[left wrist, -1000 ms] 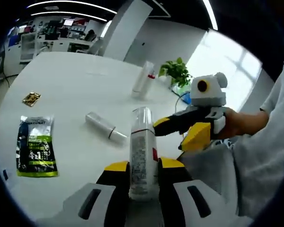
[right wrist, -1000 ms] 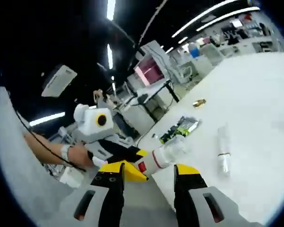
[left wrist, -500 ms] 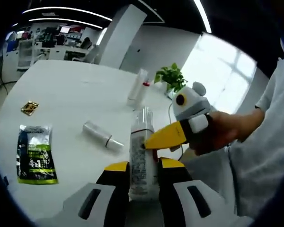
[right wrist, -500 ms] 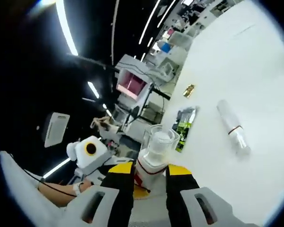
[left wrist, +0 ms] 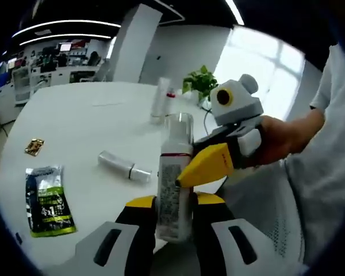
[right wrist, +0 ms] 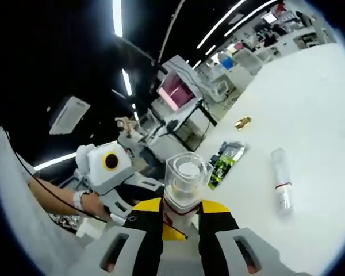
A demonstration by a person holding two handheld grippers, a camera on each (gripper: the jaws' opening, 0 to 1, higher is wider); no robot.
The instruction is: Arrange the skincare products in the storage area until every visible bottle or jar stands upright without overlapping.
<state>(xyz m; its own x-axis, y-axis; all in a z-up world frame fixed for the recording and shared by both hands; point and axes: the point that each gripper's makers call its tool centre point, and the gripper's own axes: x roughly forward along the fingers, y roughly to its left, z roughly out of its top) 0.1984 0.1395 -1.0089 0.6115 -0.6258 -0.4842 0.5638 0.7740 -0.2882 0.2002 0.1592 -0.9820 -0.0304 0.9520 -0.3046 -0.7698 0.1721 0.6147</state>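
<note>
A white spray bottle (left wrist: pixel 172 190) with a clear cap (right wrist: pixel 187 172) stands upright between my left gripper's (left wrist: pixel 172 202) jaws, which are shut on its lower body. My right gripper (right wrist: pixel 181 206) comes in from the right in the left gripper view (left wrist: pixel 218 161) and is shut on the same bottle just under the cap, near its red ring. A second white bottle (left wrist: pixel 123 165) (right wrist: pixel 282 183) lies on its side on the white table (left wrist: pixel 86 115). A third bottle (left wrist: pixel 161 100) stands upright farther back.
A green and black sachet (left wrist: pixel 46 201) (right wrist: pixel 224 158) and a small gold packet (left wrist: pixel 34 146) (right wrist: pixel 241 122) lie on the table's left part. A potted plant (left wrist: pixel 200 83) stands behind the upright bottle. A person's hand (left wrist: pixel 282 138) holds the right gripper.
My right gripper came up to the held bottle and its jaws closed around the part under the cap. The left gripper kept its hold throughout.
</note>
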